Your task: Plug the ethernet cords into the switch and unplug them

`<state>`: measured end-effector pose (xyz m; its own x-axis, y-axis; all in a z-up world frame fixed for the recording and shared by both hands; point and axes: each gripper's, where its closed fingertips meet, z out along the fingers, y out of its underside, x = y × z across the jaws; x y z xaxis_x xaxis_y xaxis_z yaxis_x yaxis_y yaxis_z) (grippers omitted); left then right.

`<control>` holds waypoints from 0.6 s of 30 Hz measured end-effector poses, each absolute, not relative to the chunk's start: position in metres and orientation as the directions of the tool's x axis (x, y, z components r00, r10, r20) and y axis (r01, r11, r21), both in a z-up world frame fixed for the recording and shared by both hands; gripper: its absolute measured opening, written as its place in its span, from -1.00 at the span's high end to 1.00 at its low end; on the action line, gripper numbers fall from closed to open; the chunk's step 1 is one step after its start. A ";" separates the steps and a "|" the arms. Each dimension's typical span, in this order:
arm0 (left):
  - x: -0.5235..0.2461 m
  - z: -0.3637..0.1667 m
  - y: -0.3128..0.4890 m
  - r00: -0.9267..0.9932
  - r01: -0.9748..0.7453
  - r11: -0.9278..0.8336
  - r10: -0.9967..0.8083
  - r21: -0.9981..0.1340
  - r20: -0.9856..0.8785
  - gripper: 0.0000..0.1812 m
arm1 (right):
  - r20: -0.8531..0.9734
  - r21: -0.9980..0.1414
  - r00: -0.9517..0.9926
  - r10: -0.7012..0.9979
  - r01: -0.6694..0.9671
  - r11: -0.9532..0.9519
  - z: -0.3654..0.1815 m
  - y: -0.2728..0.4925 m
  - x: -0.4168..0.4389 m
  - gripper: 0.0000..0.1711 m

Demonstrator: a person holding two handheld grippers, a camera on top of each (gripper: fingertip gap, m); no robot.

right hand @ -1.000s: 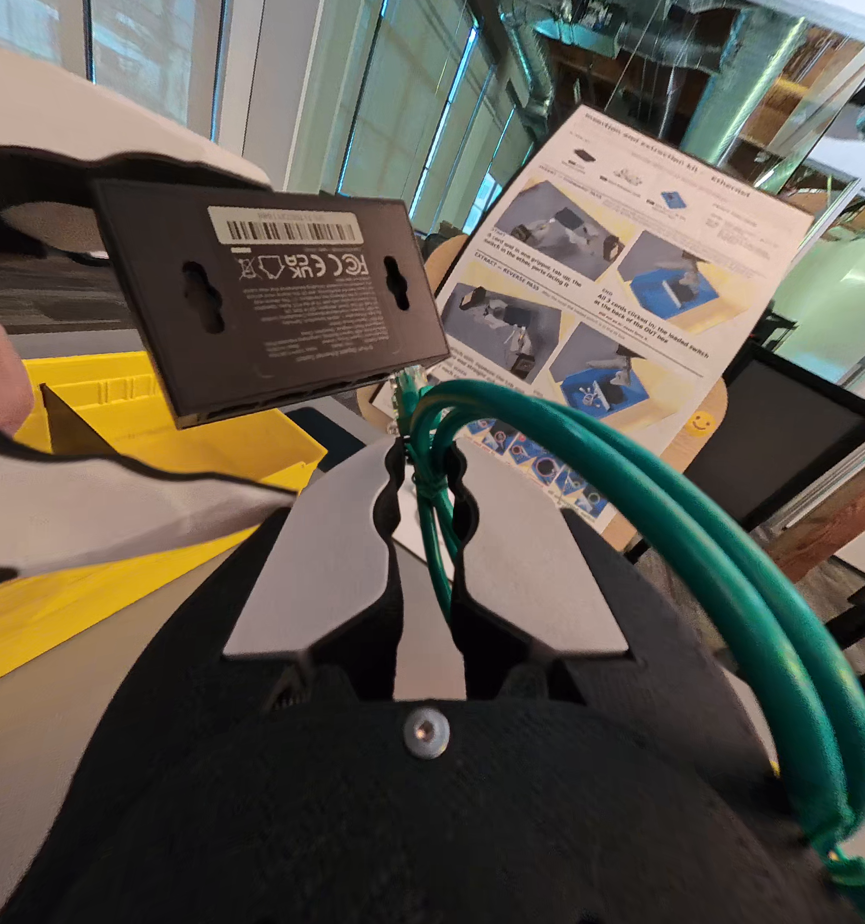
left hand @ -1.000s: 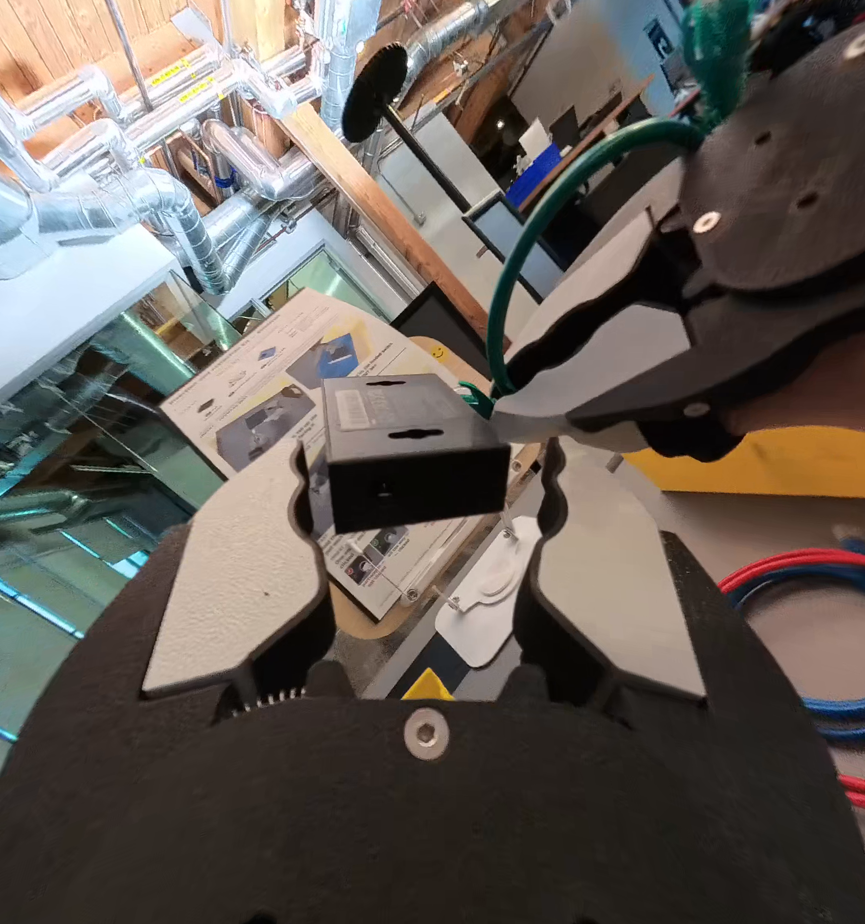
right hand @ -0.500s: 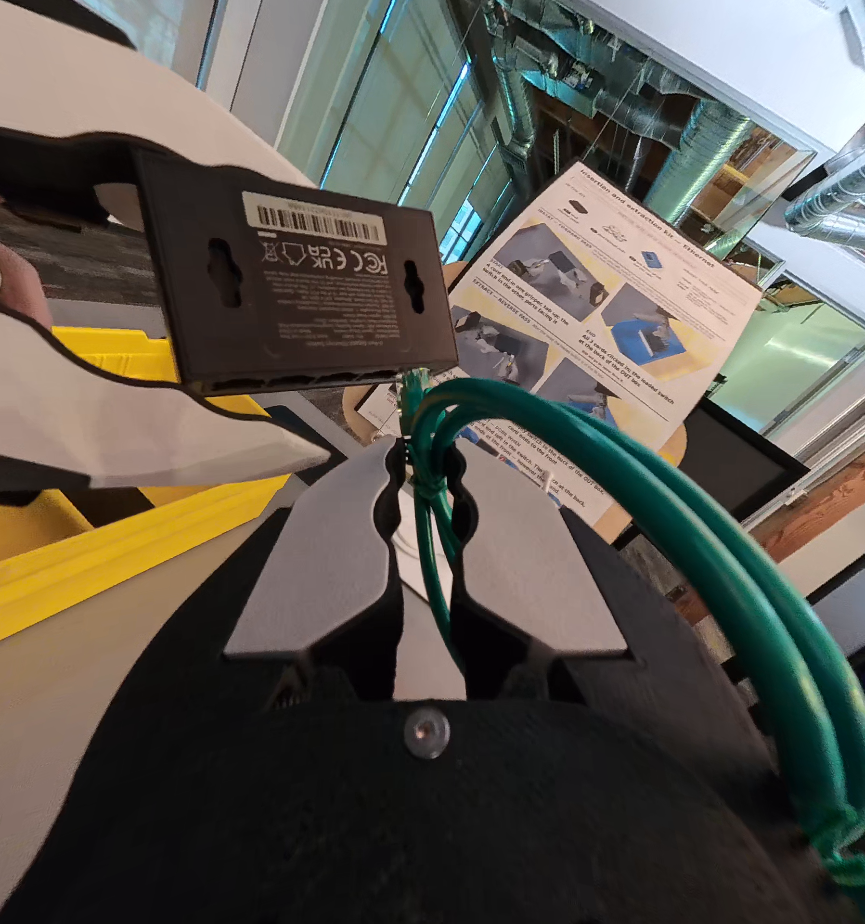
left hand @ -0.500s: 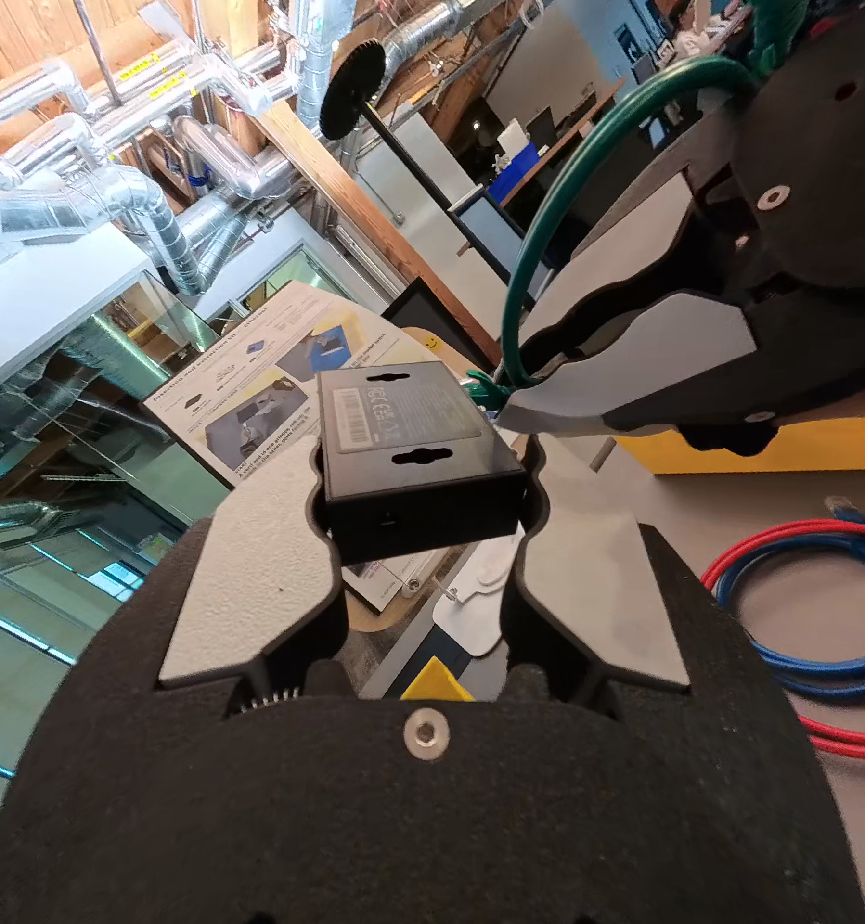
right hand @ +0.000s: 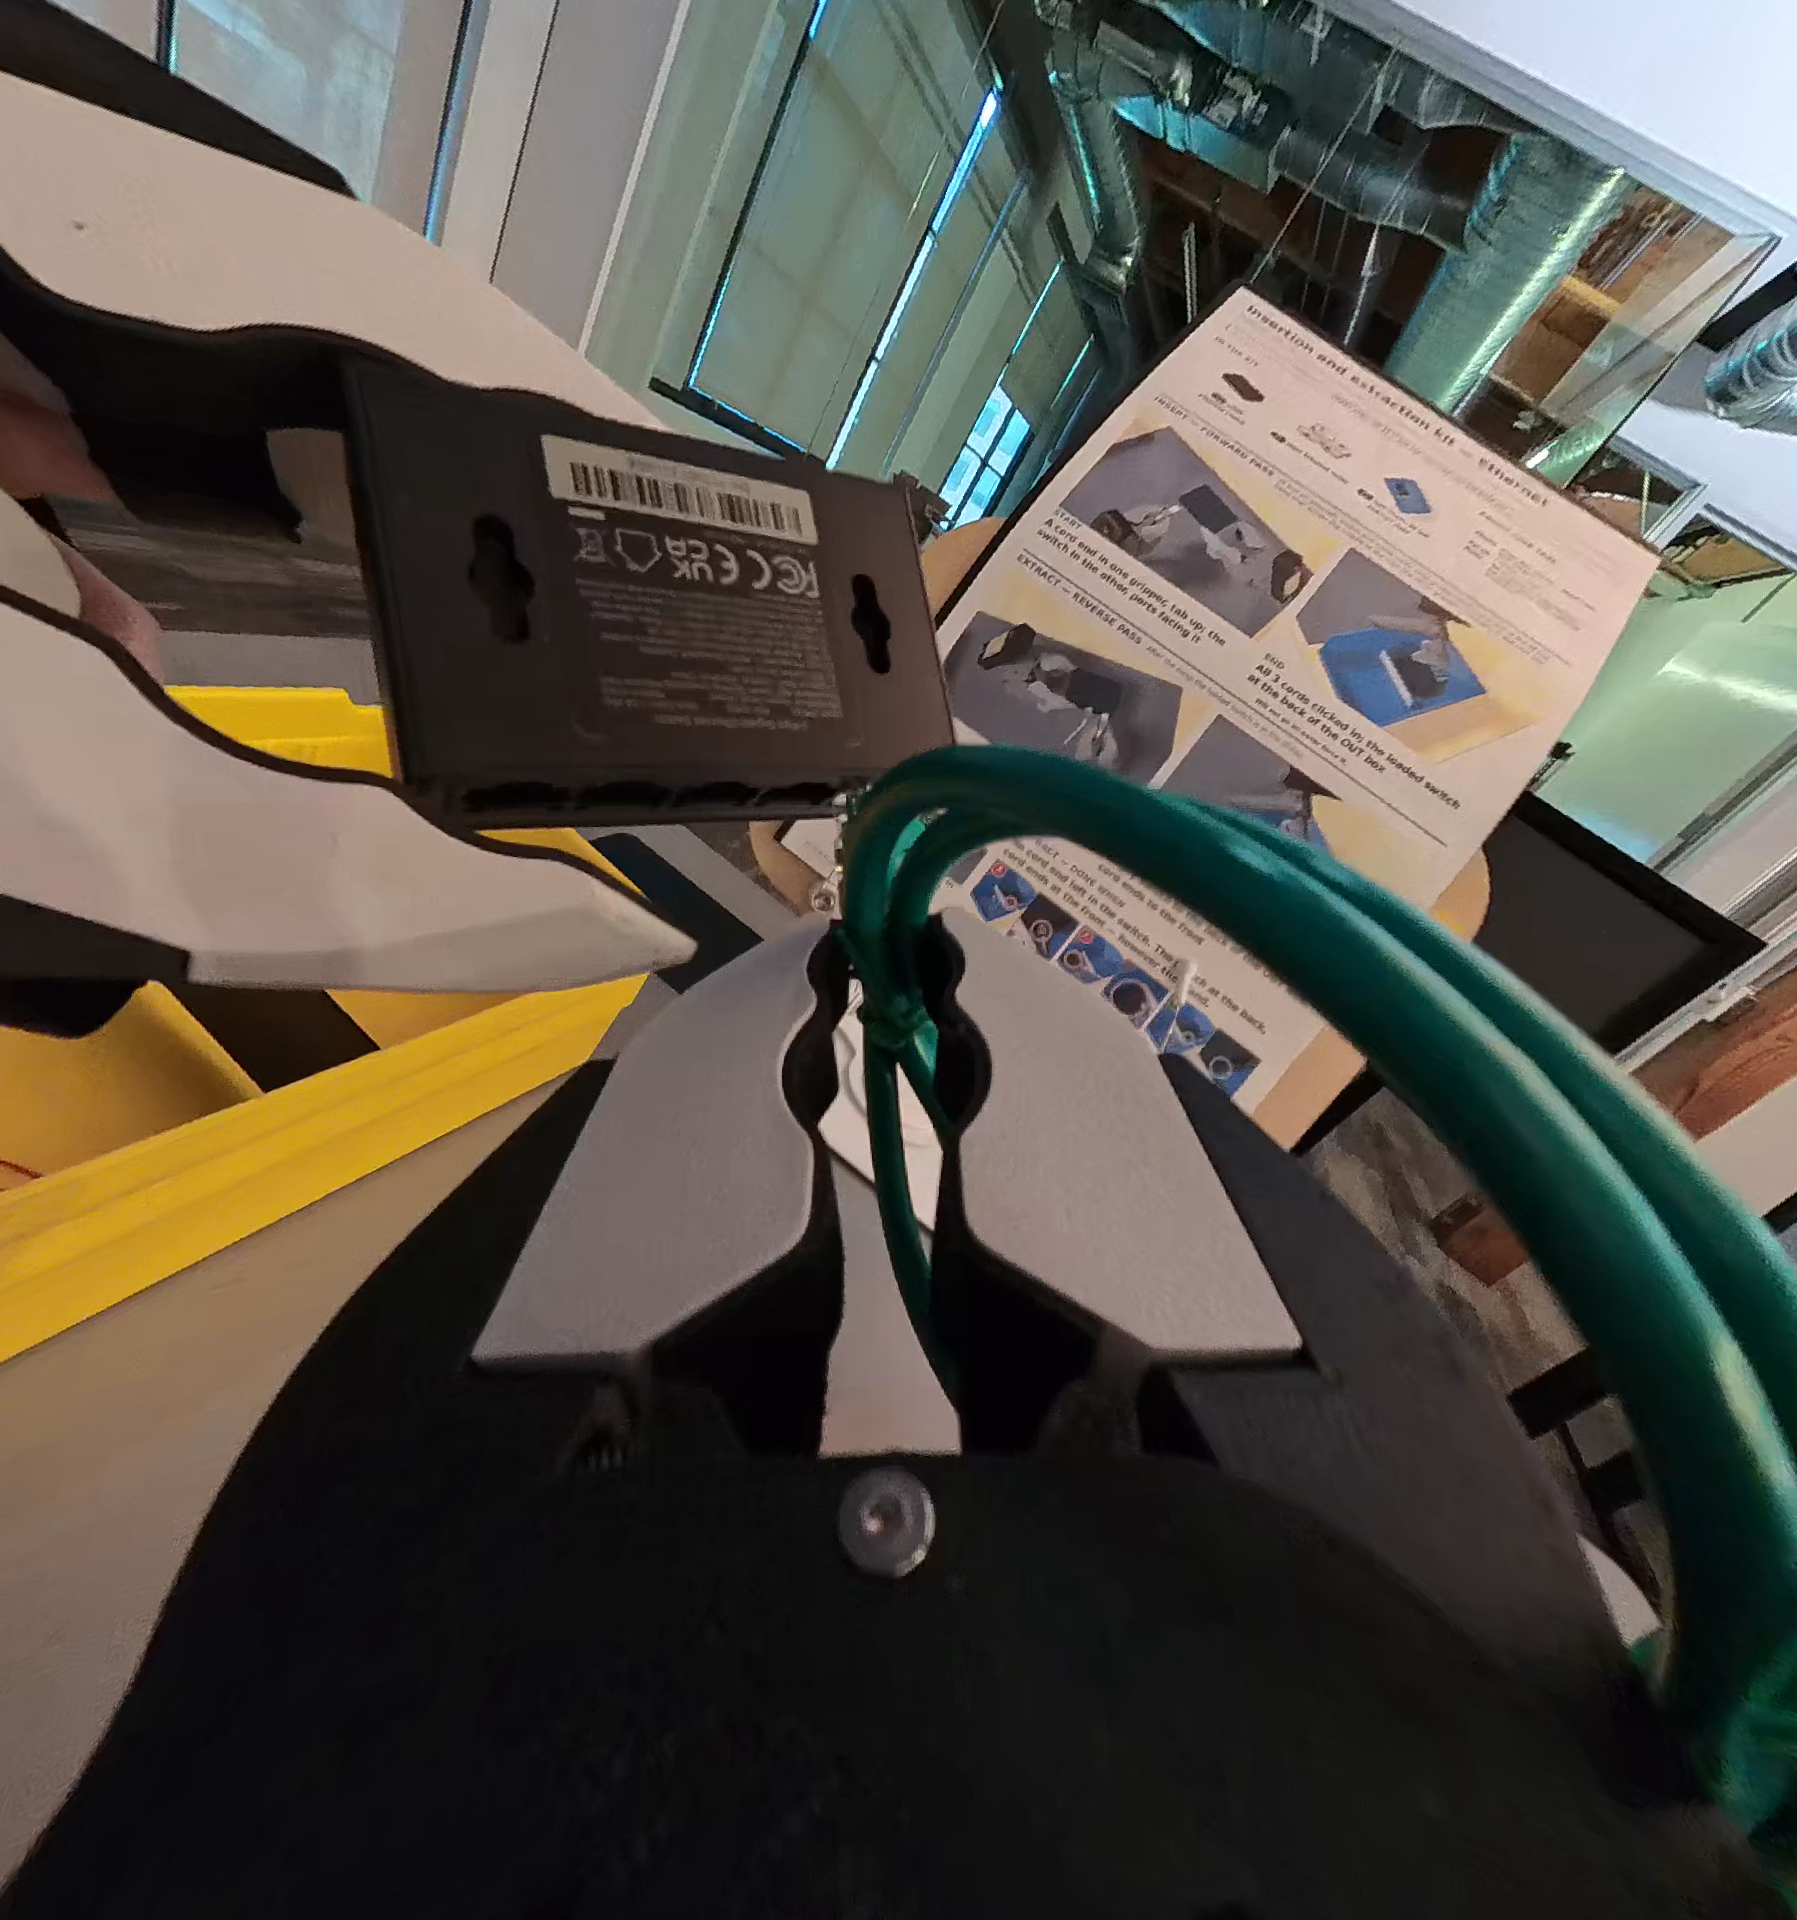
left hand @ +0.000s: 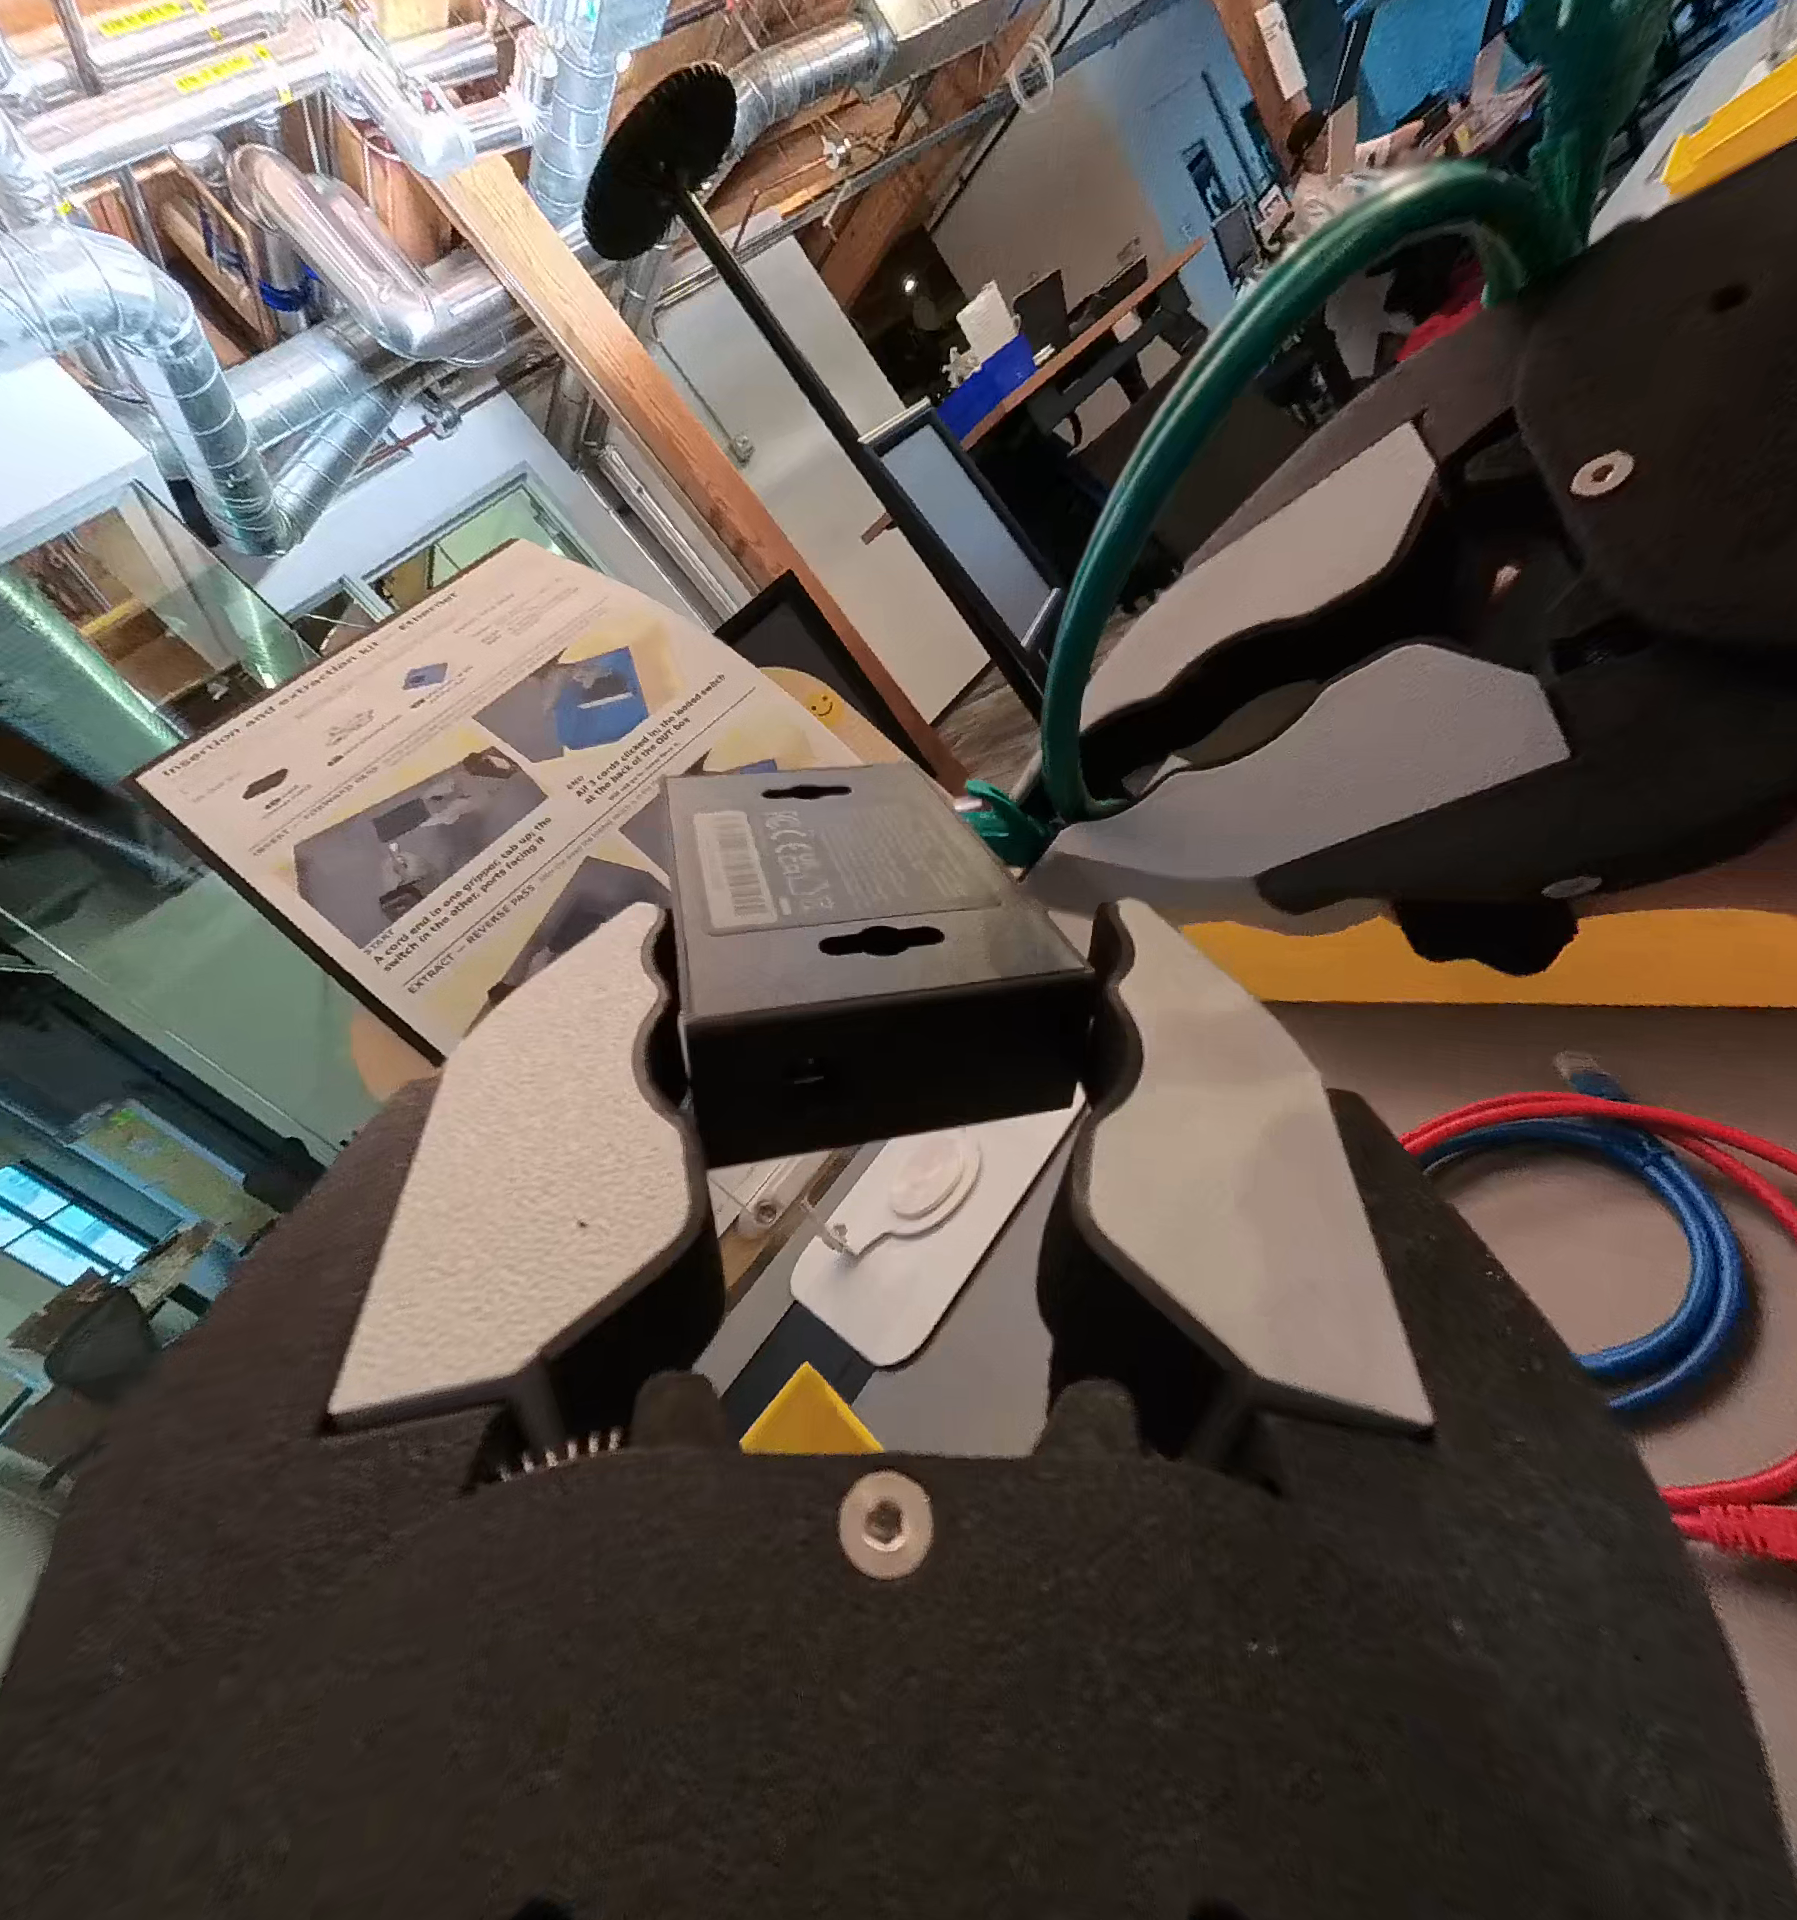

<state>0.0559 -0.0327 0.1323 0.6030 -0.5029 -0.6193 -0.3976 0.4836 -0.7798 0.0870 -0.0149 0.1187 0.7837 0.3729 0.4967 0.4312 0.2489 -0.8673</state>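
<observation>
Right gripper (right hand: pixel 889 971) pinches the green cord (right hand: pixel 1393 997) just behind its plug; the left gripper (left hand: pixel 883 997) clamps the black switch (left hand: pixel 852 904) by its sides, ports facing the plug. Switch looks rigid and light; cord springy, best held near the plug.

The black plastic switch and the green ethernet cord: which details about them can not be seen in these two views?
- Green ethernet cord, right wrist view: its plug tip is hidden behind its own loop, so seating in a port cannot be told.
- Black plastic switch, left wrist view: the port side faces away; the right gripper covers the plug.
- Switch ports, right wrist view: seen edge-on, too dark to count.
- Left gripper: its contact with the switch is hidden by the case.
</observation>
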 end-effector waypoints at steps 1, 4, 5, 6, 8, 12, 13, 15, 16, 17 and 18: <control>0.057 0.134 -0.034 0.613 -0.379 0.492 -0.501 -0.784 -0.611 0.17 | 0.492 -0.870 0.787 0.372 0.429 0.243 0.118 -0.014 0.087 0.83; 0.060 0.146 -0.043 0.626 -0.349 0.580 -0.439 -0.736 -0.644 0.18 | 0.481 -0.872 0.795 0.369 0.395 0.288 0.126 -0.017 0.088 0.83; 0.060 0.148 -0.046 0.621 -0.356 0.598 -0.422 -0.718 -0.660 0.17 | 0.477 -0.874 0.793 0.379 0.382 0.299 0.128 -0.018 0.088 0.82; 0.060 0.150 -0.048 0.619 -0.358 0.611 -0.410 -0.706 -0.670 0.18 | 0.467 -0.879 0.790 0.396 0.367 0.305 0.131 -0.020 0.089 0.81; 0.060 0.156 -0.056 0.624 -0.340 0.649 -0.385 -0.680 -0.680 0.18 | 0.442 -0.891 0.783 0.438 0.323 0.320 0.135 -0.024 0.088 0.80; 0.061 0.166 -0.069 0.634 -0.333 0.715 -0.312 -0.614 -0.707 0.18 | 0.430 -0.887 0.773 0.467 0.266 0.376 0.146 -0.034 0.088 0.77; 0.062 0.167 -0.074 0.630 -0.322 0.730 -0.309 -0.602 -0.712 0.18 | 0.439 -0.880 0.768 0.467 0.261 0.397 0.149 -0.037 0.087 0.75; 0.066 0.167 -0.080 0.613 -0.306 0.745 -0.322 -0.593 -0.722 0.18 | 0.457 -0.865 0.758 0.464 0.259 0.429 0.155 -0.042 0.087 0.73; 0.067 0.167 -0.082 0.613 -0.305 0.752 -0.315 -0.585 -0.724 0.18 | 0.462 -0.864 0.752 0.470 0.261 0.431 0.155 -0.044 0.087 0.76; 0.067 0.168 -0.083 0.611 -0.308 0.758 -0.306 -0.575 -0.730 0.18 | 0.461 -0.868 0.742 0.487 0.263 0.421 0.154 -0.045 0.086 0.78; 0.067 0.168 -0.084 0.611 -0.306 0.763 -0.302 -0.570 -0.732 0.18 | 0.456 -0.875 0.729 0.510 0.264 0.406 0.153 -0.045 0.085 0.78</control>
<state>0.0668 -0.0841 0.1679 0.6107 -0.3025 -0.7319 -0.3055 0.7626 -0.5701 0.0847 -0.0454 0.1529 0.7289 0.5103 0.4563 0.2638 0.4057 -0.8751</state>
